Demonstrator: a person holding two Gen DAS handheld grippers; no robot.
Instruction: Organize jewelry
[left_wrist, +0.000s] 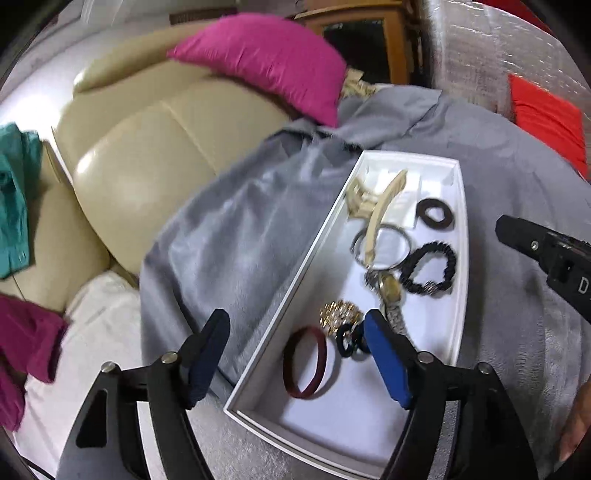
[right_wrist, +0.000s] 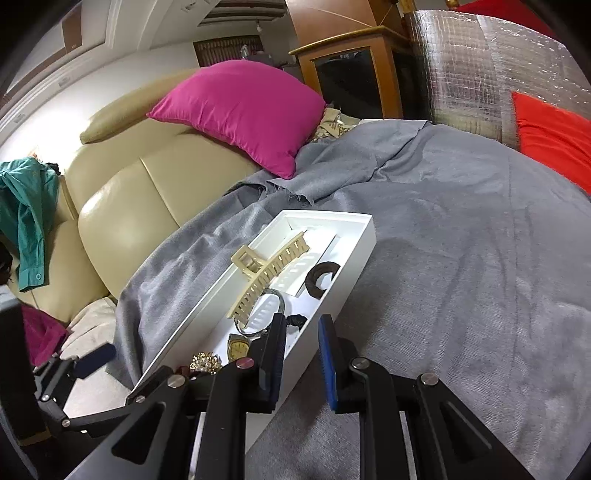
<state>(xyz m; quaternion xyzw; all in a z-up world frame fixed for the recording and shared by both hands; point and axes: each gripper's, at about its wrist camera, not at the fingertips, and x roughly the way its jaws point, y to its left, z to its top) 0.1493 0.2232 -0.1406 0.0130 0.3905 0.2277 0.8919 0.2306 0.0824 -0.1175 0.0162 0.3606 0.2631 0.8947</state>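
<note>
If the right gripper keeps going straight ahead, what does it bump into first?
Probably the white box's near wall: the right gripper straddles it, open and empty. The black scrunchie lies just inside. Depth is hard to judge.

Left wrist view looks down steeply, close over the tray's (left_wrist: 458, 258) near end. Right wrist view sits lower at the tray's (right_wrist: 354, 243) right wall, facing along it. Both share tray, grey cloth (left_wrist: 236, 221) (right_wrist: 461, 240), sofa (left_wrist: 155, 147) (right_wrist: 129, 195), pink cushion (left_wrist: 266, 59) (right_wrist: 240, 110).

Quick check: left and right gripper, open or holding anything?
Left gripper: open, holding nothing, over the white box.
Right gripper: open, holding nothing.
</note>
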